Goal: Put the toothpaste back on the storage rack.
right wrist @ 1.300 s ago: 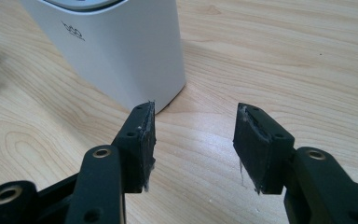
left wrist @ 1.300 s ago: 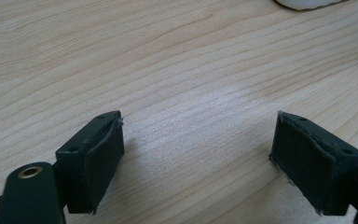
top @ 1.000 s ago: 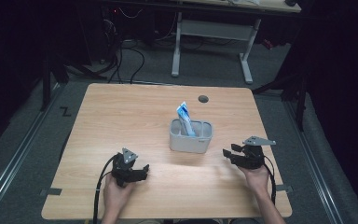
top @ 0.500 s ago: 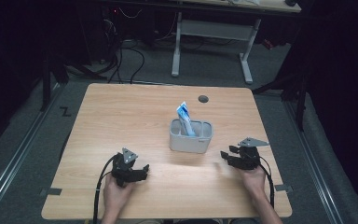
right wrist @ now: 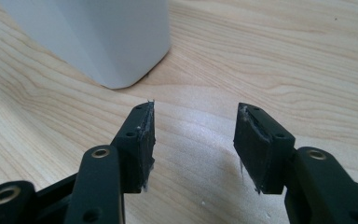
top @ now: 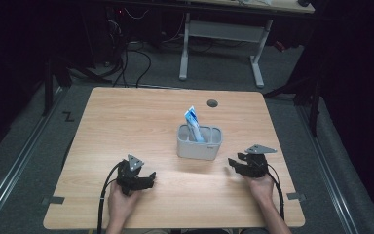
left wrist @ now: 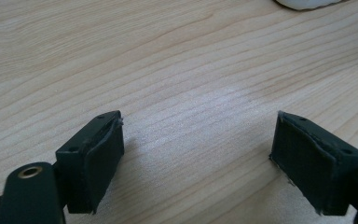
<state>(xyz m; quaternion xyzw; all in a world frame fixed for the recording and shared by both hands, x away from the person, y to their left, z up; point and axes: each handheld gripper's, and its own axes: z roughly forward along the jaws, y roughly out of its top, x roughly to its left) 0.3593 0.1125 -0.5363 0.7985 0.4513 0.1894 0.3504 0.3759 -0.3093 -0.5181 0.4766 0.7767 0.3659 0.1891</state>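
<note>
Two black grippers, one in each bare hand, no sleeves in sight. Left gripper (top: 146,179) at about 7 o'clock on the high view, right gripper (top: 235,164) near 5 o'clock. Each topped by a grey three-cornered plate and trailed by a black cable running back along the forearm. Jaws blocky and matt black, faced with dark ribbed pads (right wrist: 148,135), frayed at the edges. Small screw holes in the jaw backs; brass-ringed pivot holes (left wrist: 30,171) on the arms behind.

- I sit at a light wooden table (top: 126,122) with a round hole (top: 212,103) near its far edge.
- Grey carpet floor (top: 24,146) surrounds it, dim at the edges.
- Beyond stands a desk on white legs (top: 185,48).
- Black cables (top: 126,63) trail across the floor.
</note>
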